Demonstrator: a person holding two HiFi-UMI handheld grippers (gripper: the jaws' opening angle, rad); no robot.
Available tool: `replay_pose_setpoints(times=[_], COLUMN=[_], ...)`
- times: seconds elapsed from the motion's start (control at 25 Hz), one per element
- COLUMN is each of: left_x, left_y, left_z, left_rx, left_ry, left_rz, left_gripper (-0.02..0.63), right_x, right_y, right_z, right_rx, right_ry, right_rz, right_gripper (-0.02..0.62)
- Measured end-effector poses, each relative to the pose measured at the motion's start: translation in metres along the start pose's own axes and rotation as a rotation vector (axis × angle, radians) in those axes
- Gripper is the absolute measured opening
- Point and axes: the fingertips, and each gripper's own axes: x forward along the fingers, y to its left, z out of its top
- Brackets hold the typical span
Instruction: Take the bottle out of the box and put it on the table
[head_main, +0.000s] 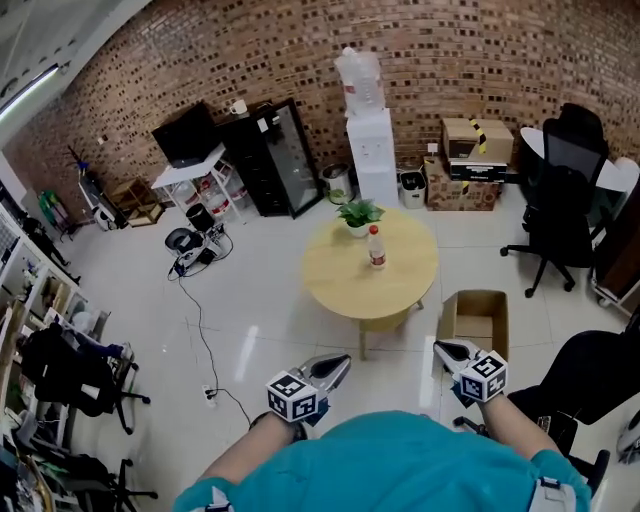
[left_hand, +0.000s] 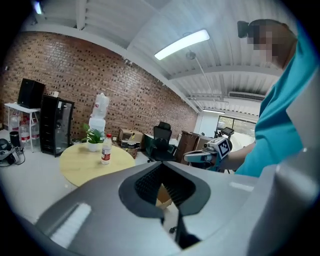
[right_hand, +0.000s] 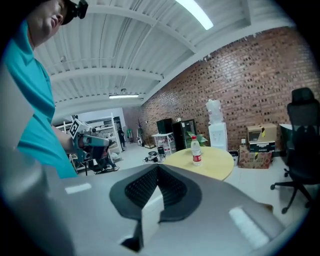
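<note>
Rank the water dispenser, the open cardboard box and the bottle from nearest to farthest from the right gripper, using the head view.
From the right gripper:
1. The cardboard box, on the floor just ahead.
2. The bottle, upright on the round table, farther left.
3. The water dispenser, against the brick wall beyond the table.

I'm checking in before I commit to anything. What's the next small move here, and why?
Probably none, other than holding both grippers back. The bottle stands upright on the round table. The box on the floor looks empty in the head view. The left gripper and right gripper are near the person's body, jaws shut on nothing. The task looks done.
</note>
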Motion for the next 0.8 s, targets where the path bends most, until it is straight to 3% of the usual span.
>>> replay_pose_setpoints(times=[0.24, 0.4, 0.8], left_x=[-0.181, -0.246, -0.21], left_y=[0.051, 0.057, -0.037], left_z=[-0.034, -0.044, -0.027], left_rx=[0.011, -0.023, -0.05], left_ry=[-0.035, -0.056, -0.158], left_rz=[-0.059, -0.073, 0.005], left_gripper=[0.002, 0.002, 0.002], right_x=[0.086, 0.105, 0.005], right_y=[0.17, 0.256, 0.246], right_z=[-0.017, -0.019, 0.003], right_rx=[0.019, 0.003, 0.002], right_ry=[0.007, 0.024, -0.041], right_rz=[-0.055, -0.044, 0.027], right_gripper=[0.002, 0.002, 0.0])
